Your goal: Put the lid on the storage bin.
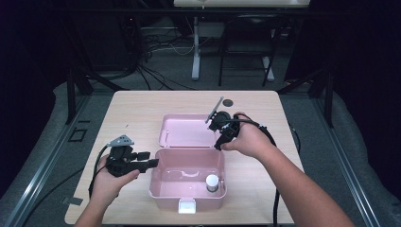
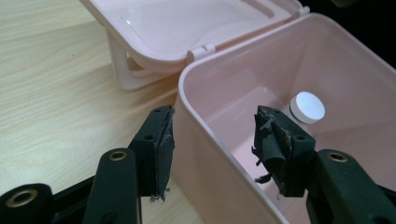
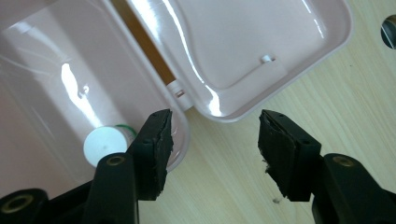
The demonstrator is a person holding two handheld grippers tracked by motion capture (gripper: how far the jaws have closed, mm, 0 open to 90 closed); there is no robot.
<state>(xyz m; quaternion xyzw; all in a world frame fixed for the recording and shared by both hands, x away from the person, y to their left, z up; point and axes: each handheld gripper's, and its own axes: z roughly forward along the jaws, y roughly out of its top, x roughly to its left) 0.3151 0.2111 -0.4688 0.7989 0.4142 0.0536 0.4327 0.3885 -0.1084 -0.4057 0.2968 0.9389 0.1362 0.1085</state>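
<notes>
The fingers of the left gripper (image 2: 212, 154) stand wide apart and hold nothing; in the left gripper view they straddle the near left wall of the pink plastic storage box (image 2: 219, 163), one finger (image 2: 156, 149) outside over the light wooden table (image 2: 51, 102) and the other (image 2: 278, 149) inside the box. The right gripper (image 3: 215, 149) is just as wide open and empty, its fingers hanging over the hinge corner where the box meets its pink hinged lid (image 3: 243, 51), which lies flung back flat on the table behind the box.

Inside the box, a small white-capped bottle (image 1: 212, 182) stands upright near the front right corner, apart from both grippers. In the high view the left gripper (image 1: 152, 160) sits at the box's left rim and the right gripper (image 1: 218, 144) at its back right rim, by the hinge.

The step in hand looks like closing the box, with the bottle already inside. To do it well, I would pinch the left wall firmly first so the box cannot slide or tip. Then the right fingers should catch the lid's far free edge, not the hinge side, and swing it over in a smooth arc. The bottle's cap should clear the lid, though the front white latch (image 1: 187, 206) may need a press to seat.
</notes>
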